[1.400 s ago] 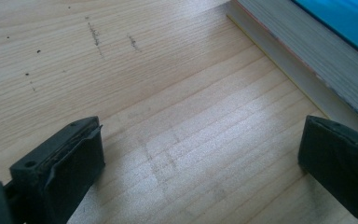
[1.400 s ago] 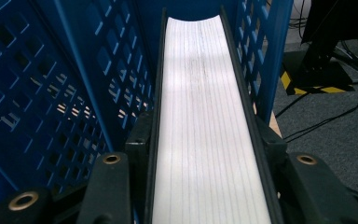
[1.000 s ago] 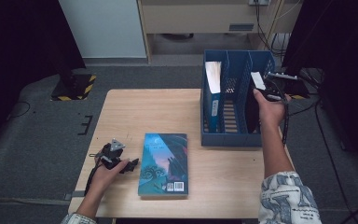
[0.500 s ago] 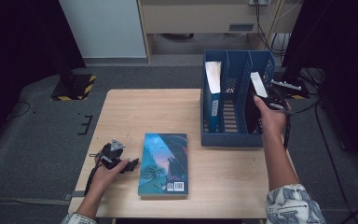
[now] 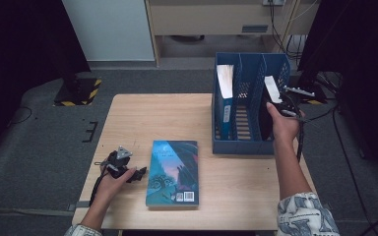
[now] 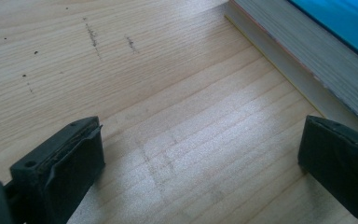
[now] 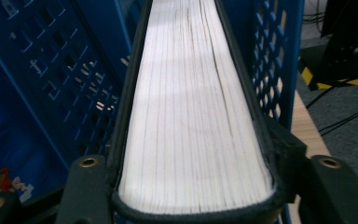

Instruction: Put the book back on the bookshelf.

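A black-covered book stands on edge in the right slot of the blue file rack, its white page edge facing up. My right gripper reaches in from the rack's right side. Its jaws have just been closing and now press on both covers of this book. A teal-covered book lies flat on the wooden table. My left gripper rests on the table just left of it, open and holding nothing. The teal book's page edge lies just past its right jaw.
A second book with a blue cover stands in the rack's left slot, and the middle slot holds nothing. The rack sits at the table's back right. Cables trail off the right edge. Grey floor surrounds the table.
The right hand has shifted slightly at the rack, still with the black book. The left gripper and the teal book have not moved.
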